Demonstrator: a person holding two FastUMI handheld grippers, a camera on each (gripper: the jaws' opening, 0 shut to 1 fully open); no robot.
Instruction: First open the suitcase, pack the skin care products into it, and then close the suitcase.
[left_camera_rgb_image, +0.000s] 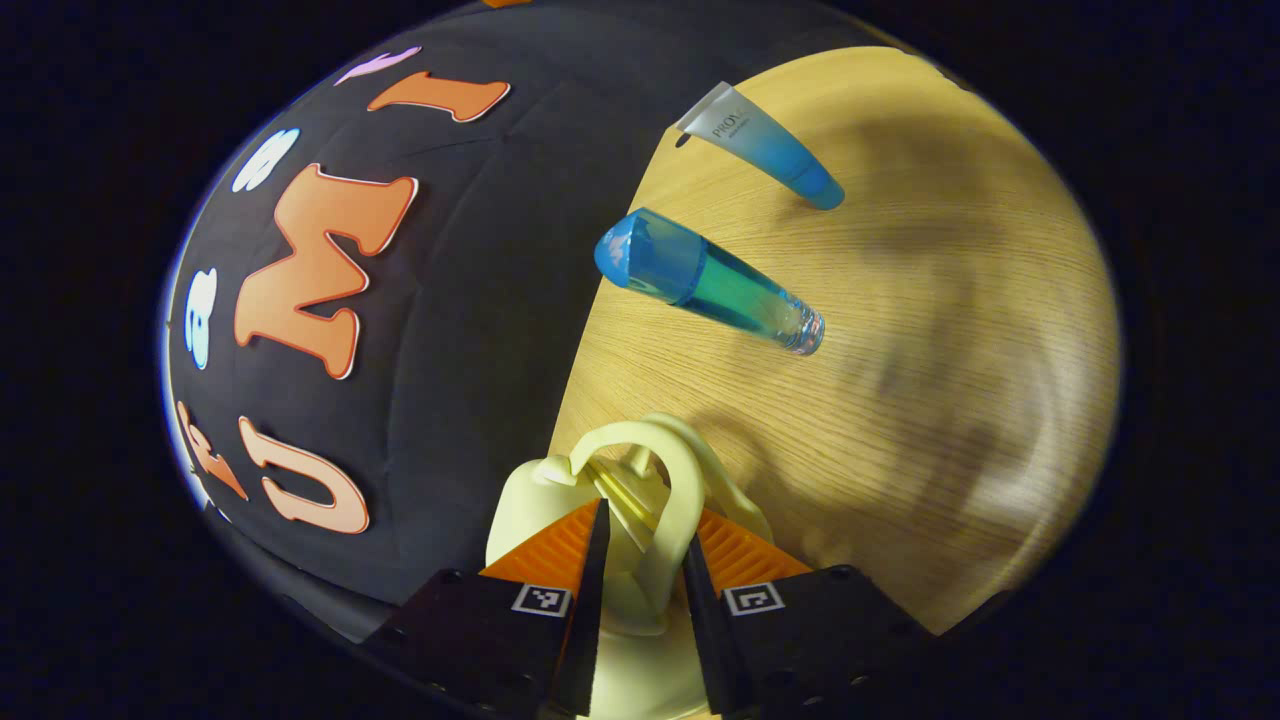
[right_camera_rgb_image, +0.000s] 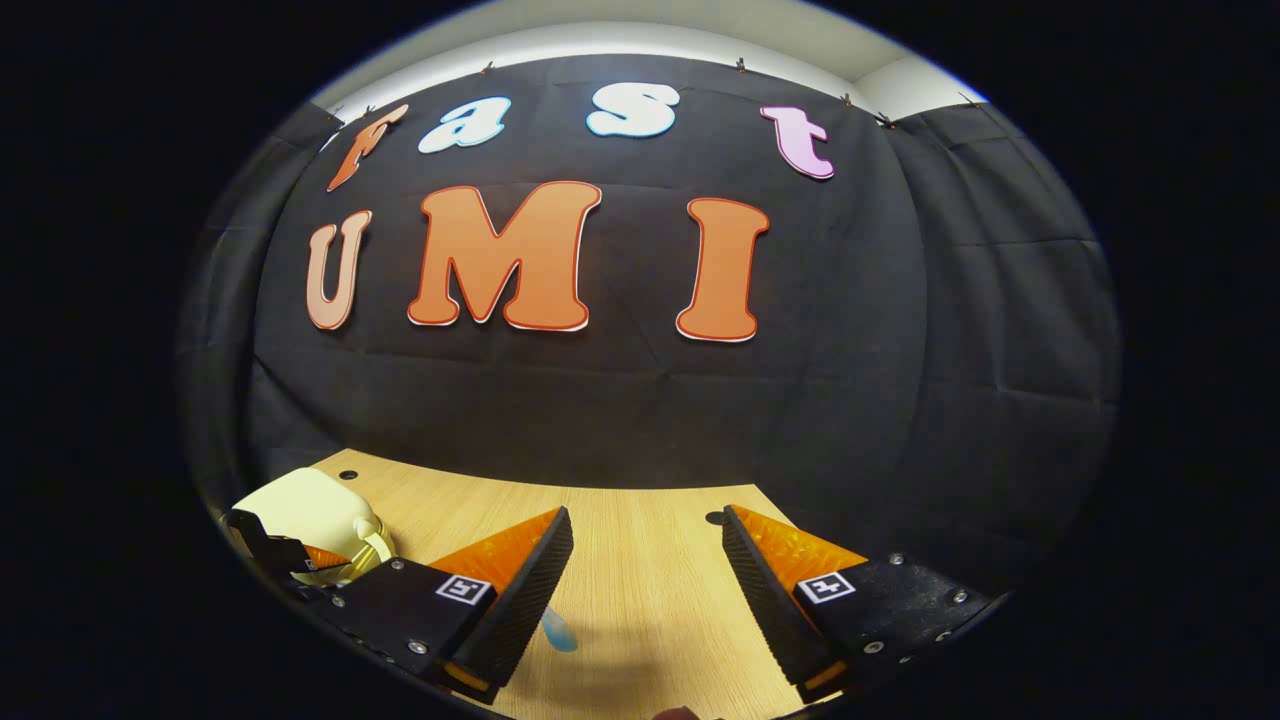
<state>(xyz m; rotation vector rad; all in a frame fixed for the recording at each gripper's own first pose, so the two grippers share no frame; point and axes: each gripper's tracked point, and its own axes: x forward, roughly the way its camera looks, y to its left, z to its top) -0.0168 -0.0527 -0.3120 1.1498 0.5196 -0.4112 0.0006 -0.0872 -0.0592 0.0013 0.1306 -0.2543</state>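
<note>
A small cream suitcase (left_camera_rgb_image: 530, 500) sits at the table's edge by the black wall. Its looped handle (left_camera_rgb_image: 680, 490) runs between the fingers of my left gripper (left_camera_rgb_image: 645, 520), which is shut on it. Farther off on the wood lie two skin care products: a blue-green clear bottle (left_camera_rgb_image: 710, 285) and a white-to-blue tube (left_camera_rgb_image: 765, 145). In the right gripper view, my right gripper (right_camera_rgb_image: 645, 525) hangs open over bare table with nothing between its fingers. The suitcase (right_camera_rgb_image: 310, 505) shows at lower left with the left gripper (right_camera_rgb_image: 300, 560) on it. A blue tip (right_camera_rgb_image: 558, 630) peeks out beside one finger.
The wooden table (left_camera_rgb_image: 950, 350) spreads to the right of the products in the left gripper view. The black cloth wall (right_camera_rgb_image: 640, 400) rises straight from the table's far edge. A small dark hole (right_camera_rgb_image: 713, 518) marks the tabletop near that wall.
</note>
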